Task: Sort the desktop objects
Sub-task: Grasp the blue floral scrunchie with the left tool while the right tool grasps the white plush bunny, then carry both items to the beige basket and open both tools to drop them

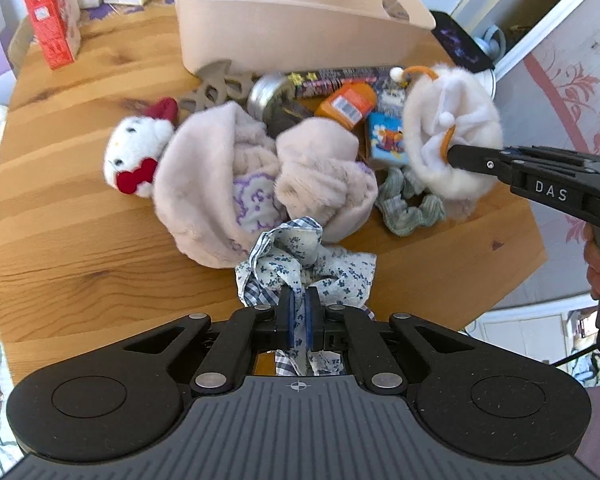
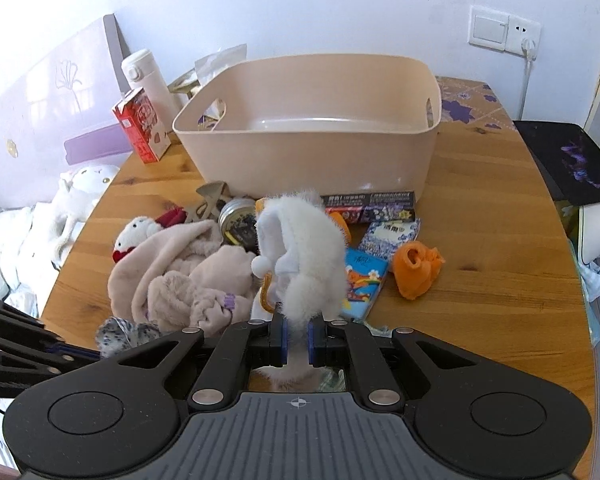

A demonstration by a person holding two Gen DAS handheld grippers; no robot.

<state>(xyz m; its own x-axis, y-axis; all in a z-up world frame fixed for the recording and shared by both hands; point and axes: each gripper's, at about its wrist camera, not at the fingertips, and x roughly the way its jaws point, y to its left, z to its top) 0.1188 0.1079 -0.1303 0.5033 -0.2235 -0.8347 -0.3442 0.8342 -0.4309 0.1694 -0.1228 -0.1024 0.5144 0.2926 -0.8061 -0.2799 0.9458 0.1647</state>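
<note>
My left gripper [image 1: 299, 300] is shut on a blue-flowered white scrunchie [image 1: 300, 264], lifted just above the wooden table [image 1: 80, 220]. My right gripper [image 2: 297, 328] is shut on a fluffy white plush item [image 2: 304, 256] with orange trim, held up over the pile; that same white plush item [image 1: 452, 136] and right gripper [image 1: 454, 154] show at the right of the left wrist view. A pink fleece cloth [image 1: 240, 184] and a white plush toy with red bow [image 1: 134, 156] lie between them. The beige tub [image 2: 312, 128] stands empty behind the pile.
A red carton [image 2: 142, 128], white bottle [image 2: 146, 80], green scrunchie [image 1: 408, 208], tin [image 2: 236, 212], orange cloth [image 2: 418, 264], small picture box [image 2: 362, 280], tissue pack [image 2: 392, 236] and long dark box [image 2: 370, 204] crowd the table. A dark pad [image 2: 572, 160] lies at the right edge.
</note>
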